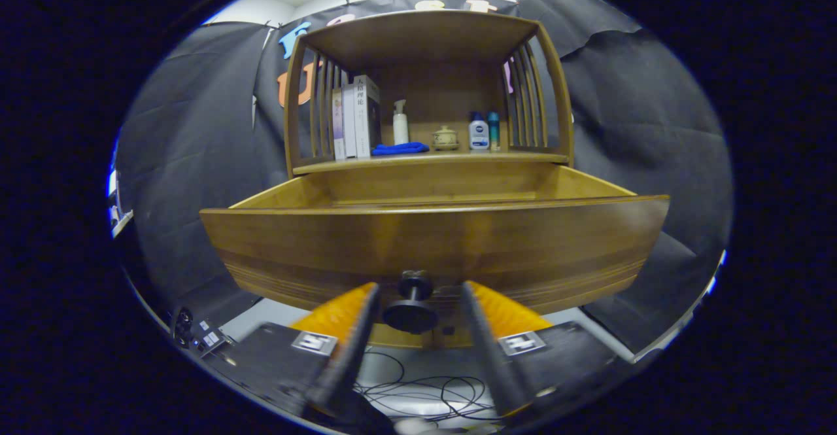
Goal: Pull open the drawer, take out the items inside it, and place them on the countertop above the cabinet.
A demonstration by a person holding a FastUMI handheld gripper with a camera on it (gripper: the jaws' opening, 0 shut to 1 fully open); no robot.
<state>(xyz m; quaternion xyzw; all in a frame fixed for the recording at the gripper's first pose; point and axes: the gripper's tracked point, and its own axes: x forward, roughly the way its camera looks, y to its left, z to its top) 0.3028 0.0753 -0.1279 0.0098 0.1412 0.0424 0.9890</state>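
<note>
The claw (418, 291) stands released, its fingers either side of the dark knob (412, 304) without pressing it. The wooden drawer (431, 239) juts open beneath the desk (431, 158), where books (356, 121), bottles (479, 133) and a blue cloth (399, 149) sit.

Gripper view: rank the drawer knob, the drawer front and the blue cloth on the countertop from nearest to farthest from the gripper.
1. Drawer knob: between the fingers of the open gripper, neither finger pressing on it.
2. Drawer front: just behind the knob, pulled out from the cabinet.
3. Blue cloth: beyond the open drawer, on the countertop beside the books.
</note>
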